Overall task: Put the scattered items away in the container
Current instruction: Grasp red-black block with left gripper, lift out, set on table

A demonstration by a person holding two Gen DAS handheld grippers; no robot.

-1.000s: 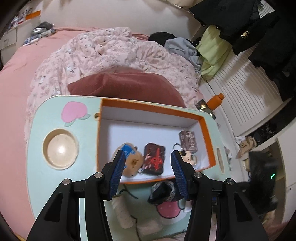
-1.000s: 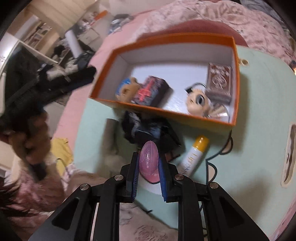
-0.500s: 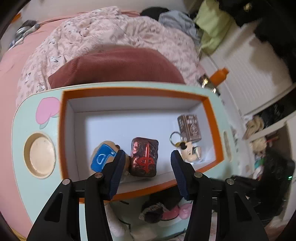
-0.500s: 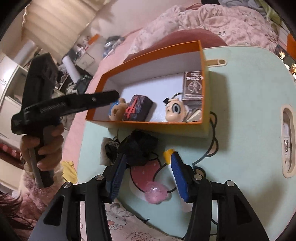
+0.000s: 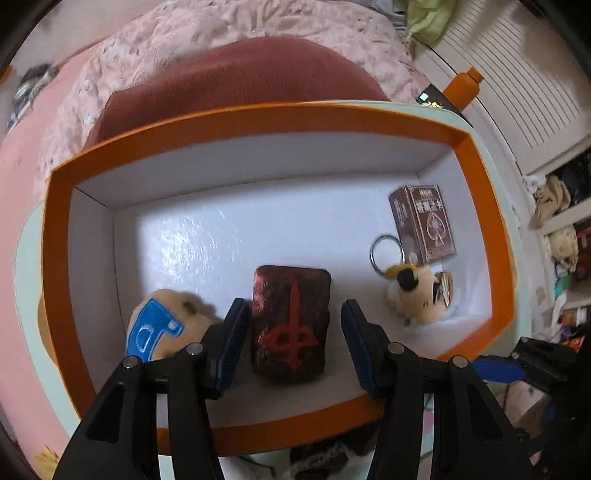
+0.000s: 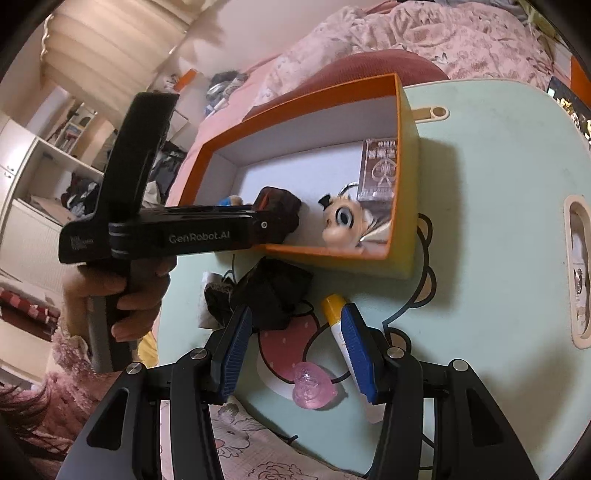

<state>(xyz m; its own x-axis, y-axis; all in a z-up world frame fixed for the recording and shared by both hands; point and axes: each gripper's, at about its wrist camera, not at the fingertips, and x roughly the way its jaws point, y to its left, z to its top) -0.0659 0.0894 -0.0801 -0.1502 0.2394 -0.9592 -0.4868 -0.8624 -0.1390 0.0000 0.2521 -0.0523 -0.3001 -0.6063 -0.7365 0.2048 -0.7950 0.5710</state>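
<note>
The orange box (image 5: 480, 173) with white inside holds a dark red mahjong-tile cushion (image 5: 290, 325), a tan plush with a blue patch (image 5: 155, 325), a panda-like keychain plush (image 5: 417, 295) and a brown card deck (image 5: 424, 225). My left gripper (image 5: 293, 343) is open, its fingers over the box on either side of the cushion. My right gripper (image 6: 295, 349) is open and empty above the table (image 6: 480, 221). Below it lie a pink heart (image 6: 314, 386), a yellow-capped tube (image 6: 338, 325) and a black bundle (image 6: 269, 291). The box (image 6: 402, 177) also shows there.
The mint table carries a bear and strawberry drawing. A dark red cushion (image 5: 236, 77) and a pink blanket (image 5: 221, 26) lie behind the box. An orange bottle (image 5: 463, 85) stands at the far right. The left tool and hand (image 6: 122, 229) cross the right wrist view.
My left gripper has moved forward and down into the box over the cushion. My right gripper let go of the pink heart, opened and pulled back; the heart lies on the table.
</note>
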